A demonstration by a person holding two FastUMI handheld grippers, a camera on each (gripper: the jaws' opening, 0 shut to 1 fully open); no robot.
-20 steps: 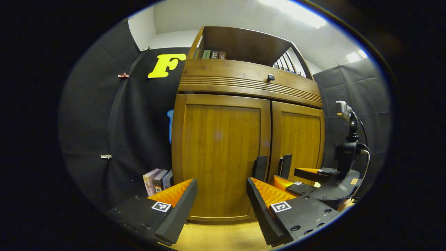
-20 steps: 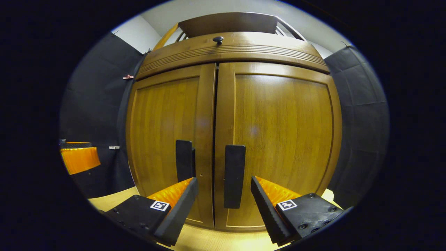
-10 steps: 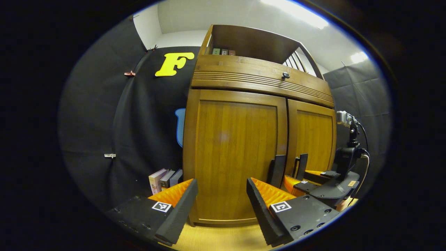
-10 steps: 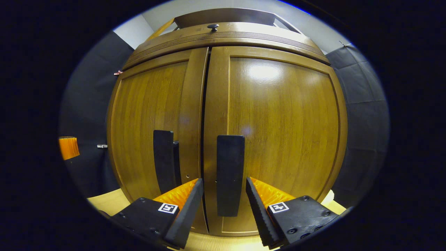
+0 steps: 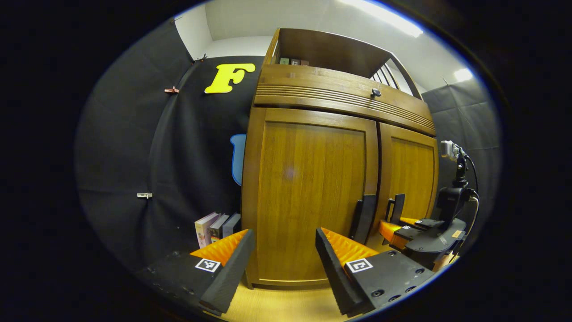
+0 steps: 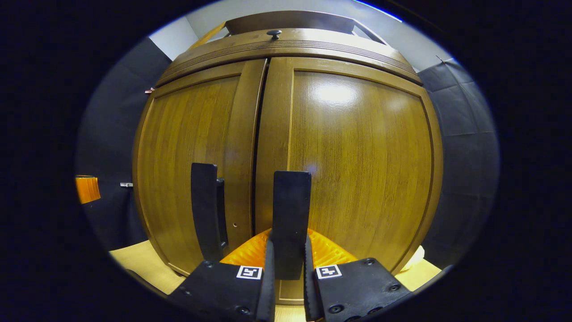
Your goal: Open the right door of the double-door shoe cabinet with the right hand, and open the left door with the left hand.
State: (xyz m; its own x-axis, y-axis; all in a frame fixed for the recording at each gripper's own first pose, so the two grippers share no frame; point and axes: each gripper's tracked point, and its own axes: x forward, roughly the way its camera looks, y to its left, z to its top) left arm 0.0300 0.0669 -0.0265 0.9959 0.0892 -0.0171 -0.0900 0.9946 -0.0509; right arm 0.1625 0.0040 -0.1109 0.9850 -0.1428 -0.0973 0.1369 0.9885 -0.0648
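The wooden shoe cabinet has both doors closed. In the right gripper view my right gripper (image 6: pixel 287 264) is shut on the dark upright handle (image 6: pixel 290 210) of the right door (image 6: pixel 357 170), one finger on each side of the bar. The left door's handle (image 6: pixel 204 210) stands free beside it. In the left gripper view my left gripper (image 5: pixel 283 245) is open with nothing between its fingers, in front of the left door (image 5: pixel 308 192) and short of its handle (image 5: pixel 365 218). The right gripper (image 5: pixel 409 229) shows there at the right handle (image 5: pixel 397 206).
Several books (image 5: pixel 215 226) stand on the floor left of the cabinet. Above the doors is a drawer with a round knob (image 5: pixel 375 93), and an open shelf (image 5: pixel 321 51) on top. Light wooden floor (image 5: pixel 286 306) lies below. Black cloth walls close in both sides.
The right gripper moved in and shut its fingers on the right door's handle. The left gripper shifted a little, so the cabinet sits further right in its view; it stays open.
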